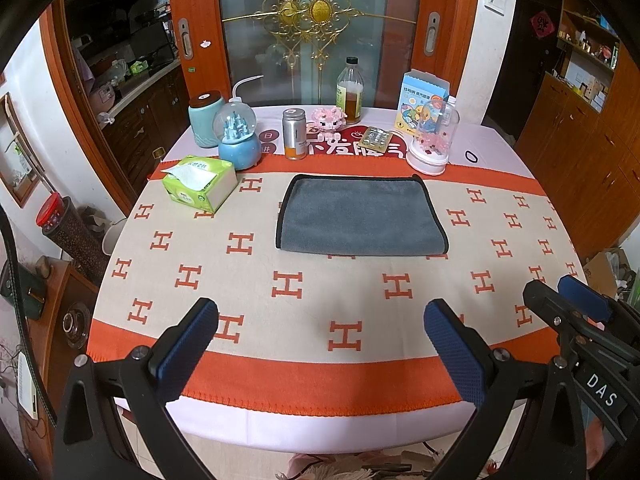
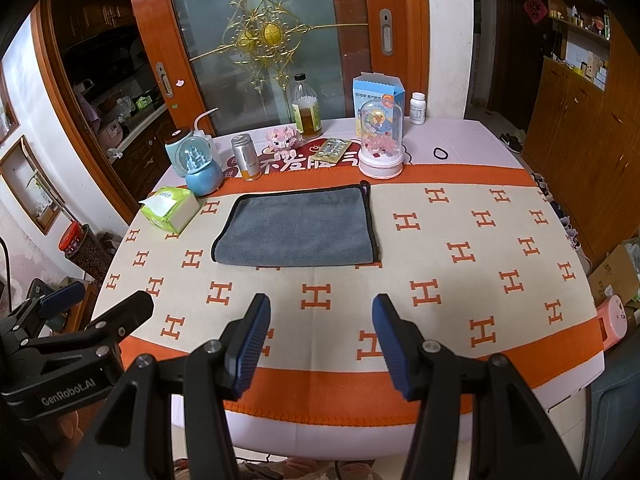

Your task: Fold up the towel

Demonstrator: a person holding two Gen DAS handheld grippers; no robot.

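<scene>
Both tongs are over the near edge of the table (image 1: 120, 280), neither touching anything. Left tongs (image 1: 320, 344): jaws spread wide, nothing between the blue pads, held above the orange border of the cloth (image 1: 320, 380). Right tongs (image 2: 320, 340): jaws also parted and empty, just beside the left pair; each pair shows at the edge of the other's view. The towel (image 1: 360, 216), grey with black piping, lies flat on the cream H-patterned part of the cloth, well apart from both tongs, toward the far side. It looks folded in half already, with a rounded fold along its near edge, though layering is hard to confirm from here. A small purple loop sits at the far right corner of the towel in the right wrist view. Left of the towel: a green tissue pack (image 1: 200, 188), near a blue snow globe (image 1: 238, 140). Behind the towel stand a silver can (image 1: 295, 134), a pink block figure (image 1: 328, 118), a bottle of amber liquid (image 1: 349, 92), a blister pack (image 1: 374, 138), and a domed ornament (image 1: 434, 140). A black hair tie (image 1: 472, 156) lies to the far right.
</scene>
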